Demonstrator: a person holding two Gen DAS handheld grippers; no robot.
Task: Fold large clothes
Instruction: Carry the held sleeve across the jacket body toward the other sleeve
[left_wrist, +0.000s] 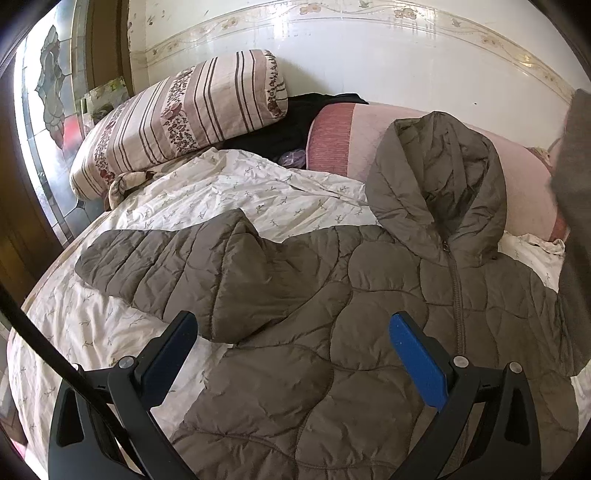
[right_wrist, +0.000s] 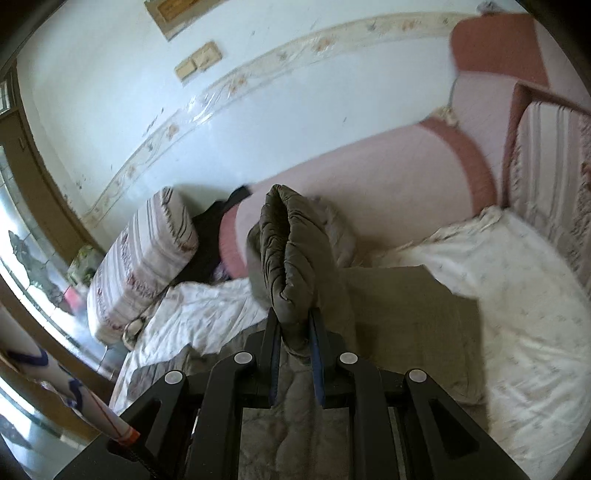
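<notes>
An olive quilted hooded jacket (left_wrist: 332, 295) lies front-up on the bed, zip closed, hood (left_wrist: 439, 177) resting against a pink bolster. Its left sleeve (left_wrist: 166, 266) stretches out to the left. My left gripper (left_wrist: 293, 325) hovers open above the jacket's lower body, nothing between its blue pads. In the right wrist view my right gripper (right_wrist: 295, 314) is shut on a bunched fold of the jacket (right_wrist: 291, 251), lifted off the bed; that fabric stands up between the fingers. A blurred strip of the same grey-olive cloth (left_wrist: 576, 221) hangs at the right edge of the left wrist view.
A floral white sheet (left_wrist: 236, 184) covers the bed. A striped pillow (left_wrist: 177, 118) and dark clothing (left_wrist: 295, 122) lie at the head, a pink bolster (left_wrist: 343, 136) along the white wall. A window is at the left. A striped headboard cushion (right_wrist: 546, 166) stands at the right.
</notes>
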